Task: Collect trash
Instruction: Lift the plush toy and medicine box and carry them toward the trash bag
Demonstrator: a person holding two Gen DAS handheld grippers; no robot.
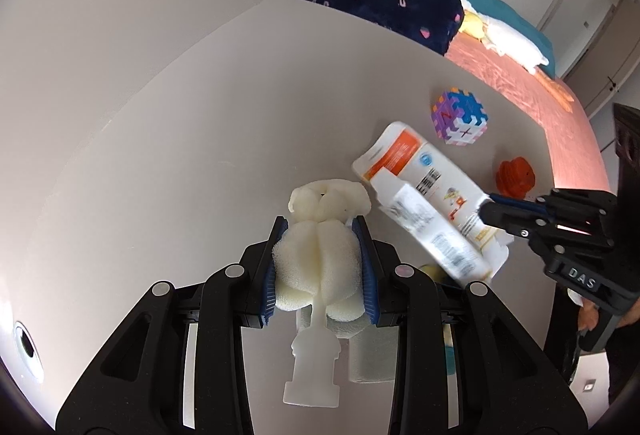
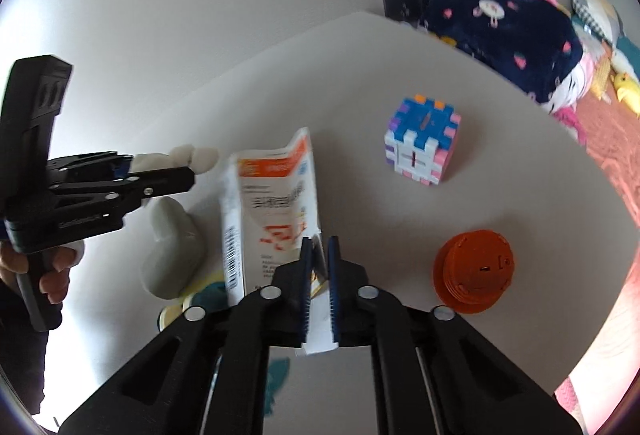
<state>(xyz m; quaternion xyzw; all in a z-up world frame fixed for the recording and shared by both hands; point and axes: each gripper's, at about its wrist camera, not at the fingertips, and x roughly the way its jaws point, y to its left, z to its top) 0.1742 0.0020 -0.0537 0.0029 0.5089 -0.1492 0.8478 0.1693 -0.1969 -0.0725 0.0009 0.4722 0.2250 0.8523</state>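
Note:
My left gripper (image 1: 320, 231) is shut on a cream foam sponge brush (image 1: 320, 267) with a white plastic handle, held above the white table (image 1: 200, 155). It also shows at the left of the right wrist view (image 2: 188, 175), the sponge (image 2: 192, 157) sticking out past its tip. My right gripper (image 2: 319, 247) is shut on the end of a white and orange carton box (image 2: 276, 195), lifted and blurred. In the left wrist view the box (image 1: 420, 195) hangs from the right gripper (image 1: 486, 213) at right.
A coloured puzzle cube (image 2: 422, 147) and an orange round lid (image 2: 474, 271) sit on the table. A white bottle-like thing (image 2: 172, 251) and a yellow-teal item lie below the box. A bed with a navy blanket (image 1: 392, 7) lies beyond the table.

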